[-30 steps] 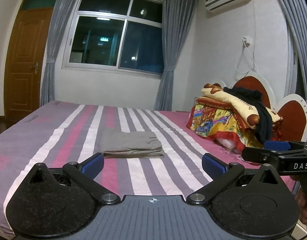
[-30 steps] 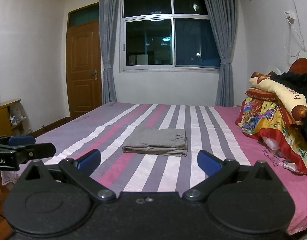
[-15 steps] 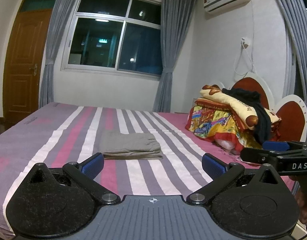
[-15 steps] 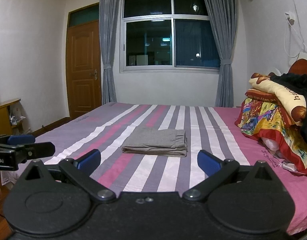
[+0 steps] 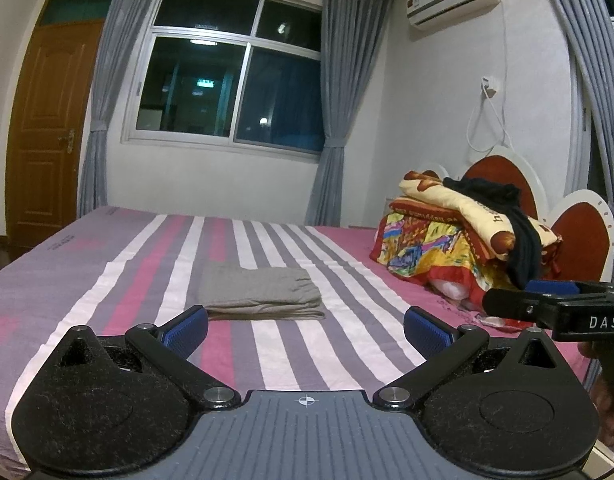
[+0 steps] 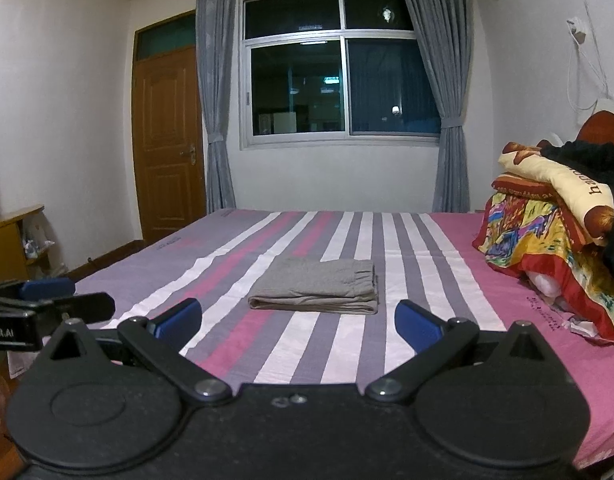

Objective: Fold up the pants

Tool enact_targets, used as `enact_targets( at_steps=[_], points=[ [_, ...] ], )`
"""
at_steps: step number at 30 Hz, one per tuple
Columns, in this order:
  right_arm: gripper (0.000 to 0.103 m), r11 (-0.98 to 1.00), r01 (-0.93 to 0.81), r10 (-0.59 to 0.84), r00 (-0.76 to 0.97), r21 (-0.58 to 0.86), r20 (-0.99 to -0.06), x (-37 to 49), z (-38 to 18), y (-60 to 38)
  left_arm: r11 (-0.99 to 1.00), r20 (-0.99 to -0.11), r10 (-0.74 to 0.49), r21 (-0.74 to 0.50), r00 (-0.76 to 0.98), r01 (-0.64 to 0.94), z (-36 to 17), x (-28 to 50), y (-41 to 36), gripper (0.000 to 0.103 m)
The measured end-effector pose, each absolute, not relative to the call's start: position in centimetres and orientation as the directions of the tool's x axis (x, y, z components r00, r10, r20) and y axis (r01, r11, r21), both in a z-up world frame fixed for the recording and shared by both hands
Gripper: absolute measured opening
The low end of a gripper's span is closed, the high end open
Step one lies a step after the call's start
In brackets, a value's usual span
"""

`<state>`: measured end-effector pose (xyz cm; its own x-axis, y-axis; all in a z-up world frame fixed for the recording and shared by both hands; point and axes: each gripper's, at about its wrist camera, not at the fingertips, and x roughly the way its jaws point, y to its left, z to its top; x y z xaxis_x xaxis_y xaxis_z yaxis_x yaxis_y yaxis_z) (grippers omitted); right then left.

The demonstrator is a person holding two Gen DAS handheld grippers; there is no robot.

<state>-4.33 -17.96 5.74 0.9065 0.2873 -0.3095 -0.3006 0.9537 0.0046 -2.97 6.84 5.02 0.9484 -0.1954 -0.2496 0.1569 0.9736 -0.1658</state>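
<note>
Left gripper (image 5: 305, 326): black linkage arms, blue ribbed fingertip pads (image 5: 185, 325), silver pivot screws, grey ribbed base plate. Right gripper (image 6: 297, 321): likewise built, black base; white "DAS" lettering is borne.

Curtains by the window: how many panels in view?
2. One curtain hangs left of the window, beside the door; the other hangs right. More may hang outside this view.

We read "DAS" in white on the black body of the right gripper (image 5: 547, 300), seen from the left wrist view. From the right wrist view, the left gripper (image 6: 47, 300) carries white lettering cut by the frame edge, legible as "obot.AI". The cream quilt (image 6: 567, 178) on the bedding pile shows dark letters "hap", the rest hidden. Small print on the bed sheet (image 6: 167, 245) is too small to read.
</note>
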Motion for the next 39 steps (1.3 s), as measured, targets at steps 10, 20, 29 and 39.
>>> enact_targets(
  at_steps=[10, 20, 29, 39],
  points=[
    [0.103, 0.954, -0.299, 0.286, 0.907, 0.006, -0.310, -4.44, 5.81, -17.83, 0.974, -0.249, -0.195, -0.163, 0.949, 0.158, 5.14, -2.91, 6.72, 0.103],
    [0.103, 0.954, -0.300, 0.287, 0.906, 0.005, -0.311, -4.47, 5.77, -17.66, 0.974, -0.247, -0.196, -0.159, 0.949, 0.160, 5.16, -2.93, 6.50, 0.103],
    [0.103, 0.953, -0.303, 0.288, 0.905, 0.003, -0.313, -4.47, 5.67, -17.69, 0.974, -0.242, -0.202, -0.153, 0.949, 0.168, 5.08, -2.86, 6.48, 0.103],
    [0.103, 0.953, -0.302, 0.286, 0.905, 0.000, -0.315, -4.51, 5.65, -17.50, 0.978, -0.227, -0.183, -0.142, 0.957, 0.154, 5.18, -2.84, 7.03, 0.103]
  ],
)
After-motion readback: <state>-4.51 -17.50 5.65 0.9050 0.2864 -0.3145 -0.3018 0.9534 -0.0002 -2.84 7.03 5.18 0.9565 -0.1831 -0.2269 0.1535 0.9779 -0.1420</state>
